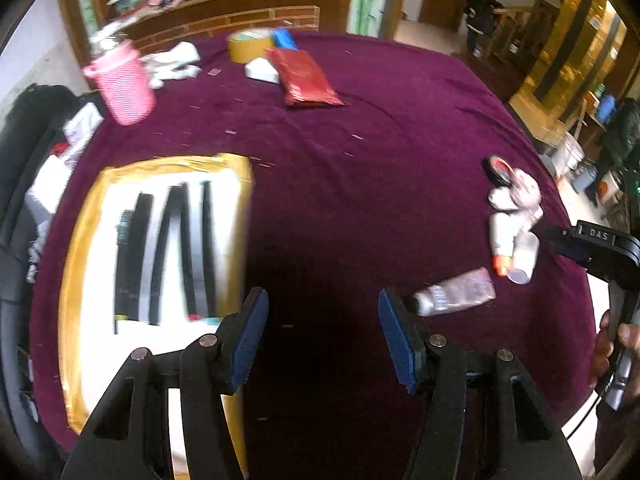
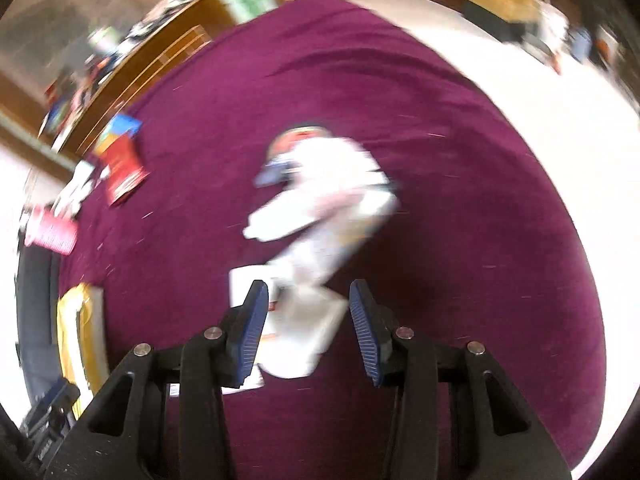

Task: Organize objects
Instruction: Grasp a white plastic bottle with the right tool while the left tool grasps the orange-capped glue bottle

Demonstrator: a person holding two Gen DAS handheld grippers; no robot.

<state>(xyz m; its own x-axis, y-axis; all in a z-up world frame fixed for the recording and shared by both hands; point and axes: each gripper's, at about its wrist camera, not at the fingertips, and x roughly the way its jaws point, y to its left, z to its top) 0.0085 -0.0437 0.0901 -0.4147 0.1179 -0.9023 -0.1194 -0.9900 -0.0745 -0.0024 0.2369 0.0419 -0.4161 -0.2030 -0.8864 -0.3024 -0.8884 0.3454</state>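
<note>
A round table (image 1: 400, 128) draped in a purple cloth is filling both views. Near its left edge a box (image 1: 160, 248) with yellow taped borders is lying open, showing black strips on a white lining. Toward the far side a pink cup (image 1: 124, 84) is leaning, with white cloth (image 1: 176, 62) just beside it, and farther right a red pouch (image 1: 308, 78) is lying against a tape roll (image 1: 250, 45) and a small white block (image 1: 262, 71).

Near the right edge a heap of small toiletries (image 1: 514, 216) is sitting: a dark tape ring, white bottles and a cup, with a tube (image 1: 456, 294) lying just in front.

The left gripper (image 1: 324, 320) is hanging over bare cloth between the box and the tube, jaws spread, nothing between them. The right gripper (image 2: 306, 320) is pointing down at the same heap (image 2: 328, 200), badly blurred; its jaws are standing apart with a white item beneath the gap, pads not touching it. A hand (image 1: 612, 344) is gripping the right tool's handle at the edge of the left view.
</note>
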